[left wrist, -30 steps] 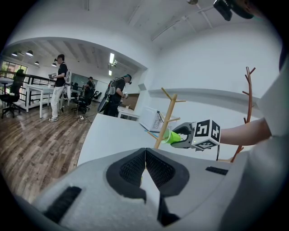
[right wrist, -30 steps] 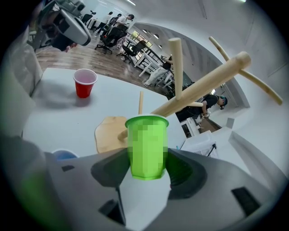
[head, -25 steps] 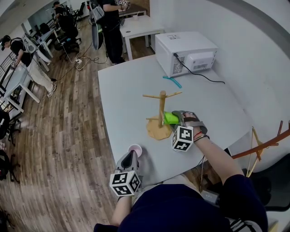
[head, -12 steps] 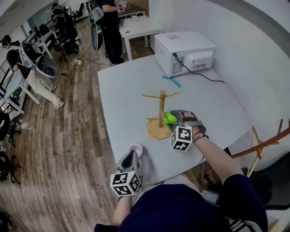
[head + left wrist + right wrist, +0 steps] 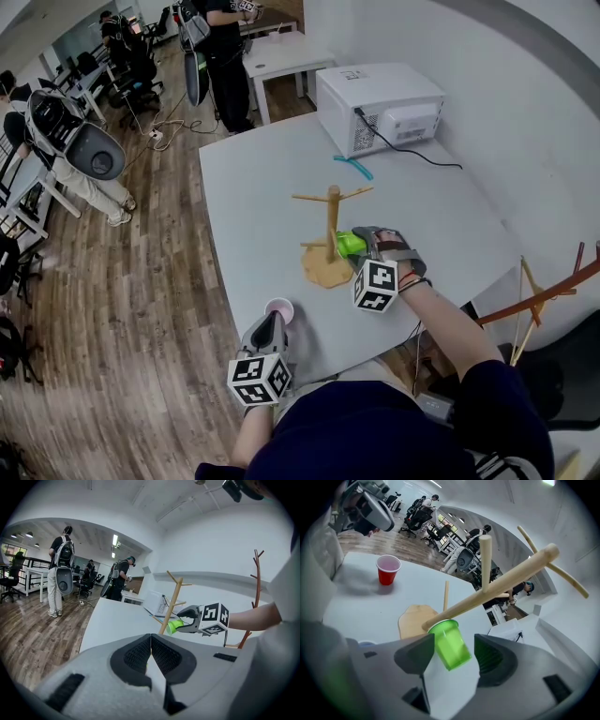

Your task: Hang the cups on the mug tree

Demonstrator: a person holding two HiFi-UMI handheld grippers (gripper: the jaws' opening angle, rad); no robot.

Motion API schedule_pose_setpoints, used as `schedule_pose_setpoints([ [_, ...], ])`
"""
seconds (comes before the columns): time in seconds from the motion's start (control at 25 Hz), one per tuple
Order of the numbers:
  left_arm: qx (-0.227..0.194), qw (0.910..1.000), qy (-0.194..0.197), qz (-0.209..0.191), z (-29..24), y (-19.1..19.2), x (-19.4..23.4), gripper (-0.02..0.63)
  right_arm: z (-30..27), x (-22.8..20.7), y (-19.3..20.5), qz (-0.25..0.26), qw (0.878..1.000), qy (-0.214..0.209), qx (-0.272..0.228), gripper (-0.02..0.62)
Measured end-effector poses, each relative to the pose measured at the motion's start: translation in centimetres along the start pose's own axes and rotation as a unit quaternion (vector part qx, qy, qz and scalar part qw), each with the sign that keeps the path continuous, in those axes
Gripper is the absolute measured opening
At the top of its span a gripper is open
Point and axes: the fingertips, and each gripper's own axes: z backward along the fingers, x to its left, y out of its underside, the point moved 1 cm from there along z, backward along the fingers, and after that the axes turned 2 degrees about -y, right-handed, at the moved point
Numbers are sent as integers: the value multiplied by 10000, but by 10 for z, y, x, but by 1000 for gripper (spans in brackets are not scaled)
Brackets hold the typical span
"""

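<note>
A wooden mug tree [image 5: 331,220] stands mid-table on a round base. A green cup [image 5: 349,243] lies on its side with a lower peg entering its mouth. My right gripper [image 5: 362,244] is around it; in the right gripper view the green cup [image 5: 450,644] sits between the jaws of the right gripper [image 5: 453,645], against the left pad with a gap to the right one. A red cup [image 5: 279,309] stands upright near the table's front edge, just ahead of my left gripper [image 5: 274,325]. The left gripper [image 5: 150,641] is shut and empty. The red cup [image 5: 387,569] also shows beyond the tree [image 5: 506,581].
A white microwave [image 5: 380,108] sits at the table's [image 5: 253,187] far end, its cable trailing right, with a teal strip [image 5: 354,169] before it. A wooden rack [image 5: 539,300] stands off the table's right side. People and office chairs occupy the wooden floor at the left.
Neither gripper nor either cup has moved. A person with a backpack at the far left has walked on across the floor.
</note>
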Motion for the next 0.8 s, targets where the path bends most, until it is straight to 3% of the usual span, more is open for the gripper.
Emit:
schedule_pose_setpoints([
  [0.52,68,9999,97,-46,-5,-1,-4,20,16,-4,-5,-527,9983,115,-205,248],
  [0.8,133,9997,170,-80,-7,0,-6,20,28,-4,-8,-983,9944,197,-328,129],
])
